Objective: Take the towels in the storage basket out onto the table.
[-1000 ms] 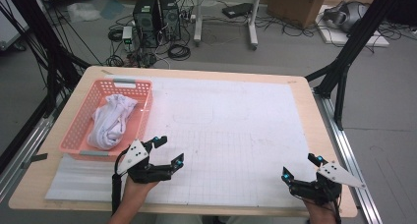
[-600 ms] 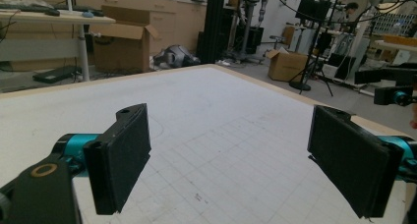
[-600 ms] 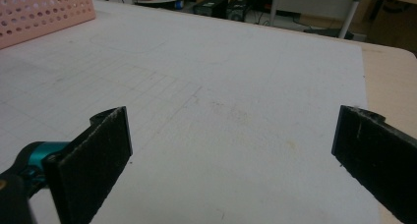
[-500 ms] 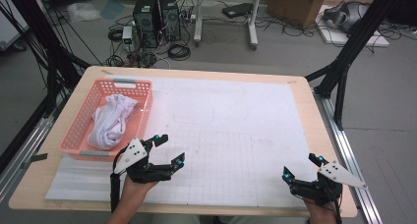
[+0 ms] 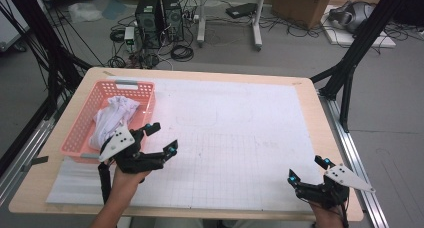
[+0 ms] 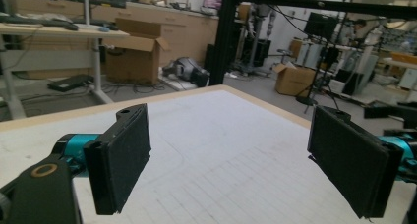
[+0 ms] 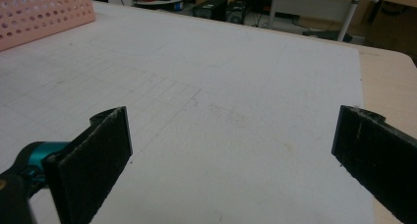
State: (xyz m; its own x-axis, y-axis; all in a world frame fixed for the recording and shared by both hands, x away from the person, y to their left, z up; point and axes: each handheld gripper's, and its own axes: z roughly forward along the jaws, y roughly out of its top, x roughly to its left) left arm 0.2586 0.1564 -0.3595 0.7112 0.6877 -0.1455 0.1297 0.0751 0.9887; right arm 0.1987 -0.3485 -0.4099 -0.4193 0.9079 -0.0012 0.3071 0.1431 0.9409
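Observation:
A pink perforated basket [image 5: 85, 123] stands at the table's left side with a crumpled white cloth [image 5: 115, 115] inside. My left gripper [image 5: 162, 138] hovers just right of the basket's near corner, jaws wide apart and empty; in the left gripper view [image 6: 231, 160] the white gridded mat [image 6: 216, 150] lies between its pads. My right gripper [image 5: 308, 170] is low at the table's near right corner, also open and empty, and the right gripper view [image 7: 231, 160] has bare mat between its pads, with the basket [image 7: 39, 13] far off at the upper left.
A white gridded mat [image 5: 235, 138] covers most of the wooden table [image 5: 335, 138]. Black frame legs [image 5: 350, 73] stand at the right edge and at the left. Computer towers [image 5: 160, 15], cables and cardboard boxes [image 5: 300, 3] sit on the floor beyond the far edge.
My left gripper has drifted slightly up and to the right beside the basket. The right gripper has stayed put. Both remain open.

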